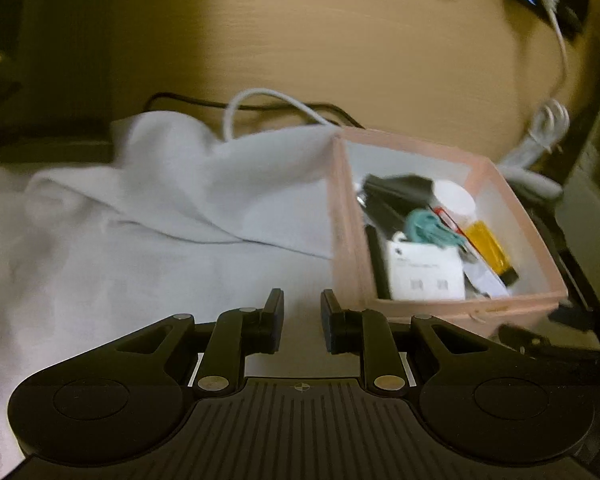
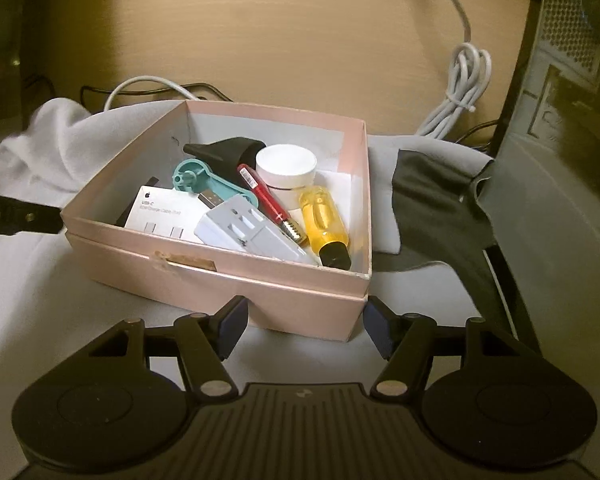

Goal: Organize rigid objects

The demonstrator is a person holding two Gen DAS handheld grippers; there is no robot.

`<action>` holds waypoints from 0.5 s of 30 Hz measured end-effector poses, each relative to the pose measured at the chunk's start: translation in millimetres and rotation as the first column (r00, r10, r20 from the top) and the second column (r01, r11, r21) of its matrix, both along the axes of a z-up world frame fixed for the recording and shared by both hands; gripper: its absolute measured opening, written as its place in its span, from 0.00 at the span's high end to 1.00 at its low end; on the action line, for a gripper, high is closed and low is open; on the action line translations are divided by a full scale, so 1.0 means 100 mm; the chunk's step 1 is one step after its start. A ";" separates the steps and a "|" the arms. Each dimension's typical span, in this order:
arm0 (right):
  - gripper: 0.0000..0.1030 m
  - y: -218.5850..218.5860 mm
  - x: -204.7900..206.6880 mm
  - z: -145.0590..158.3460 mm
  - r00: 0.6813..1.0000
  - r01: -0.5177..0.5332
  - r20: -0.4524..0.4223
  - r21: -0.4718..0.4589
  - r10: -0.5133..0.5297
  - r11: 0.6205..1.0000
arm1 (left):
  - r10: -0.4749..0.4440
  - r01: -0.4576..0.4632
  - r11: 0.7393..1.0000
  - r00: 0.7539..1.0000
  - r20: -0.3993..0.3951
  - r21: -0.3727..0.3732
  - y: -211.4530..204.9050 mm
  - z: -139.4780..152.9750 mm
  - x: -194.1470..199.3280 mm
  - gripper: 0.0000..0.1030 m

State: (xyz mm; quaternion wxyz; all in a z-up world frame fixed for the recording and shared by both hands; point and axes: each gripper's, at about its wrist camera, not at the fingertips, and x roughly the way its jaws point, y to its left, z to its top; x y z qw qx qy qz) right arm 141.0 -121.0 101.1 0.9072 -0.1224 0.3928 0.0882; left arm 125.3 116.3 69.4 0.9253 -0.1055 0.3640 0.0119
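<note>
A pink cardboard box stands on white cloth and holds several small items: a white round jar, a yellow-handled tool, a red pen-like tool, a teal plastic piece, a black funnel-shaped part, a white Apple cable box and a grey adapter. My right gripper is open and empty, just in front of the box's near wall. My left gripper is open and empty over the cloth, left of the box.
Rumpled white cloth covers the surface. A dark cloth lies right of the box. A bundled white cable and black cable run along the wooden wall. A dark appliance stands at right.
</note>
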 end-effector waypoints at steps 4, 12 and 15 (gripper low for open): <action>0.37 -0.10 -0.12 0.01 0.999 0.042 -0.020 0.038 -0.041 0.998 | 0.004 -0.003 0.999 0.999 0.032 -0.035 0.07 -0.01 -0.31 0.79; 0.25 -0.39 -0.72 -0.08 0.974 0.191 -0.165 0.245 -0.154 0.950 | -0.030 0.031 0.999 0.999 -0.035 0.030 -0.18 -0.38 -0.96 0.78; 0.19 -0.33 -0.85 -0.16 0.984 0.160 -0.109 0.238 -0.138 0.958 | -0.051 0.052 0.997 0.998 -0.021 0.059 -0.30 -0.47 -0.97 0.71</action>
